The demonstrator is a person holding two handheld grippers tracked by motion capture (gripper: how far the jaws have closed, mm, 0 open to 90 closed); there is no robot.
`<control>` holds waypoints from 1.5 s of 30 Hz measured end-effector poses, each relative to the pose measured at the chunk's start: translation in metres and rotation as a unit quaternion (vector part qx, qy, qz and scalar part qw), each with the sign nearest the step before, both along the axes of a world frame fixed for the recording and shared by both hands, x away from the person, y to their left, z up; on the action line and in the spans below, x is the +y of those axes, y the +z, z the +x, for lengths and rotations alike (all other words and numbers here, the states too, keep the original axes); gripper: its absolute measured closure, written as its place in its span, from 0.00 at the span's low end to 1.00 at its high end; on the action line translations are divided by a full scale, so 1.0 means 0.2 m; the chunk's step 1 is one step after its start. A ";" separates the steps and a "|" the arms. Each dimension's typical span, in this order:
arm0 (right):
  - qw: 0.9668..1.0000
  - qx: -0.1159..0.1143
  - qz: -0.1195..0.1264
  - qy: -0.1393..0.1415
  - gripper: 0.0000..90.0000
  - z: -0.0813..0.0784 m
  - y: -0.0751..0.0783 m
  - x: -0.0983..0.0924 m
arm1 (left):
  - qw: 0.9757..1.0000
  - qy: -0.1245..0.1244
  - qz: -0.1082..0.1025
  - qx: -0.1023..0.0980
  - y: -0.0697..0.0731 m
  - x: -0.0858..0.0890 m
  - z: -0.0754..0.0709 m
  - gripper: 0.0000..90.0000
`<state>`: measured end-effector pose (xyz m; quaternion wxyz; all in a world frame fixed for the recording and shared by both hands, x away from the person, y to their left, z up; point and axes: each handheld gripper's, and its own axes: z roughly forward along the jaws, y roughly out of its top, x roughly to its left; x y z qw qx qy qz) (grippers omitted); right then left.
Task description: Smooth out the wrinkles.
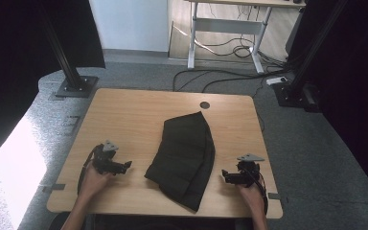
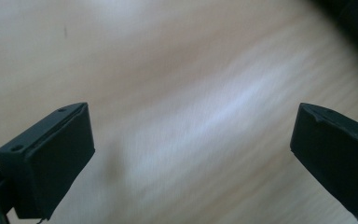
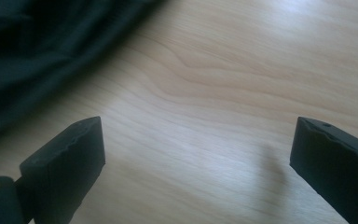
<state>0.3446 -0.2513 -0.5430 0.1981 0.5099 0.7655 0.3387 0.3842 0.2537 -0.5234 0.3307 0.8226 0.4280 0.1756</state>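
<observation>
The black garment [image 1: 182, 158] lay folded in the middle of the high view, on the wooden table [image 1: 124, 115], and the step in hand looked to be closing in on it from both sides; each hand would do best to reach a near edge low and level and bite the cloth, not the wood. At lower left the left gripper [image 1: 128, 165] stood released, jaws spread wide over bare table, touching nothing; at lower right the right gripper [image 1: 224, 174] was likewise wide open and empty, the dark cloth [image 3: 37, 51] lying in the upper left of its own view, just beside the jaws.

Grey carpet [image 1: 316, 143], white desk [image 1: 230, 24] beyond
</observation>
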 end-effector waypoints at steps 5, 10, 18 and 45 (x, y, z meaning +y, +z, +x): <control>1.000 -0.007 0.002 0.023 0.03 -0.04 0.07 0.09 | 0.999 -0.031 0.012 -0.020 0.12 -0.12 0.14 0.00; 0.999 -0.009 0.009 0.044 0.03 -0.08 0.12 0.18 | 0.998 -0.053 0.006 -0.025 0.19 -0.25 0.29 0.00; 0.997 0.001 0.012 0.075 0.03 -0.13 0.10 0.34 | 0.996 -0.075 0.005 -0.038 0.22 -0.51 0.48 0.00; 0.996 0.042 -0.069 0.029 0.00 0.09 0.00 0.28 | 0.996 -0.032 0.078 -0.010 -0.02 -0.59 0.40 0.00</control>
